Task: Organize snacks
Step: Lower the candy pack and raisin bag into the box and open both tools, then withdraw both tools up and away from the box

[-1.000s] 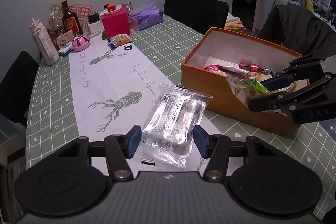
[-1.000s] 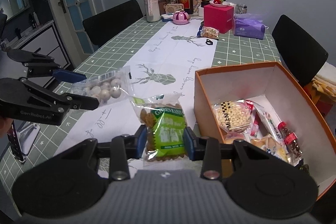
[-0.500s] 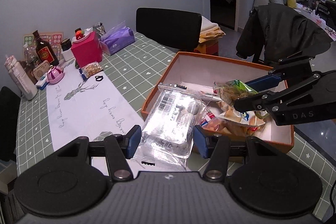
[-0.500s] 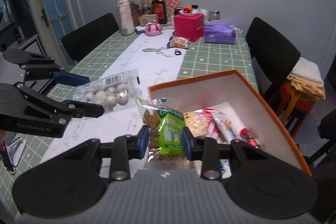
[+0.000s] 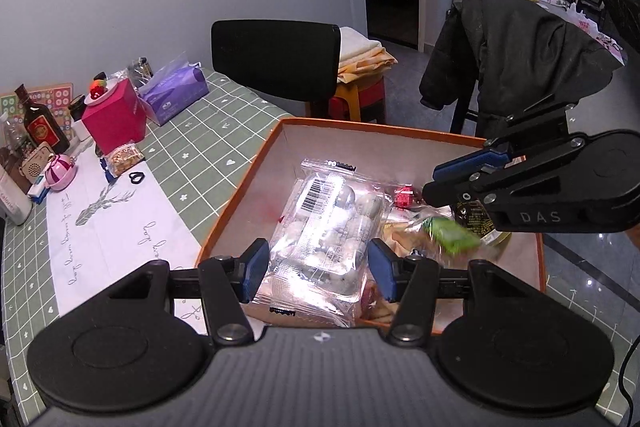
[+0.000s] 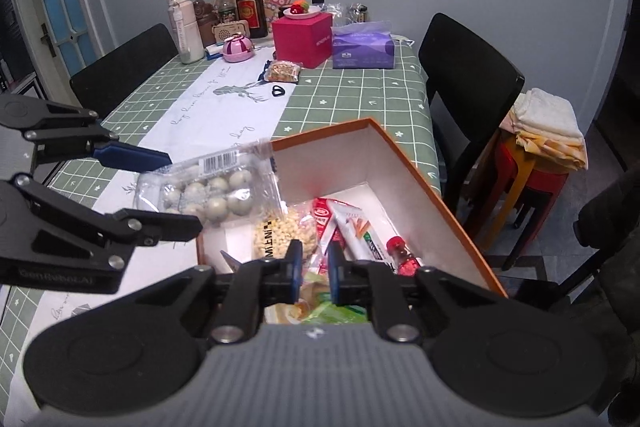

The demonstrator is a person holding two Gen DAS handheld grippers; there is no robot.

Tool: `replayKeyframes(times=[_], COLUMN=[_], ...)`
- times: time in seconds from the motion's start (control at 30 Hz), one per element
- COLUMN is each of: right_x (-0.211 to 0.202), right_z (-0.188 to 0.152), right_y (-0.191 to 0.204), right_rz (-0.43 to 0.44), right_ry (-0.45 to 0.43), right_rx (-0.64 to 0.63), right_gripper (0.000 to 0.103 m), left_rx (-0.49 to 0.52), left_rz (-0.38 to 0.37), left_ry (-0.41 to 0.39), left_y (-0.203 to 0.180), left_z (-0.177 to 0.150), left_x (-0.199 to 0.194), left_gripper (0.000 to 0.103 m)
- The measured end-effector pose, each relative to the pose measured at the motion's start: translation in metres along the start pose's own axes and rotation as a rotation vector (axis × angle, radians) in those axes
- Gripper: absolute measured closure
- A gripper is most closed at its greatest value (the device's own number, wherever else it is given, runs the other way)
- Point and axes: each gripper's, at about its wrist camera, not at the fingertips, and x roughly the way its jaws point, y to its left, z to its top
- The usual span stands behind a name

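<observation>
Left wrist view: left tongs point(image 5: 316, 269) grip a clear bag of pale balls point(image 5: 326, 227) over the orange box point(image 5: 224, 215); light, crinkly, slippery, best pinched near its sealed edge. Right tongs point(image 6: 314, 267) nearly closed; the green packet point(image 5: 452, 237) looks dropped.

The green snack packet point(image 5: 452, 237) at about three o'clock of the clear plastic bag of pale round balls point(image 5: 320, 239) is smeared by motion blur, its print unreadable. From the right wrist, only a green-and-yellow sliver point(image 6: 320, 309) shows below the right gripper point(image 6: 315, 273), so whether the jaws touch it I cannot tell. The white bottle point(image 5: 10, 203) at nine o'clock is cut off by the left-wrist view's edge.
</observation>
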Motion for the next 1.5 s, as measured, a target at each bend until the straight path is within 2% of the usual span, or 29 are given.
replayKeyframes(times=[0.33,0.6,0.73,1.27,1.3,1.5], right_x=[0.018,0.032,0.035,0.027,0.026,0.014], right_z=[-0.002,-0.007,-0.008,-0.004,-0.004,-0.005], right_y=[-0.005,-0.005,-0.004,0.004,0.004,0.004], right_rz=[-0.005,-0.018,-0.017,-0.042,-0.045,-0.109], right_ry=[0.023,0.048,0.05,0.047,0.044,0.029], right_rx=[0.001,0.011,0.012,0.0,0.003,0.049], right_gripper=[0.093,0.092,0.092,0.091,0.09,0.064], left_rx=[-0.007,-0.077,-0.086,-0.109,-0.113,-0.14], left_rz=[0.009,0.09,0.096,0.098,0.097,0.103], left_ry=[0.031,0.056,0.03,0.028,0.026,0.003], left_y=[-0.002,0.002,0.004,0.006,0.006,0.004], left_z=[0.003,0.007,0.008,0.011,0.011,0.013], left_x=[0.024,0.045,0.042,0.034,0.033,0.018], left_gripper=[0.04,0.037,0.03,0.029,0.029,0.027])
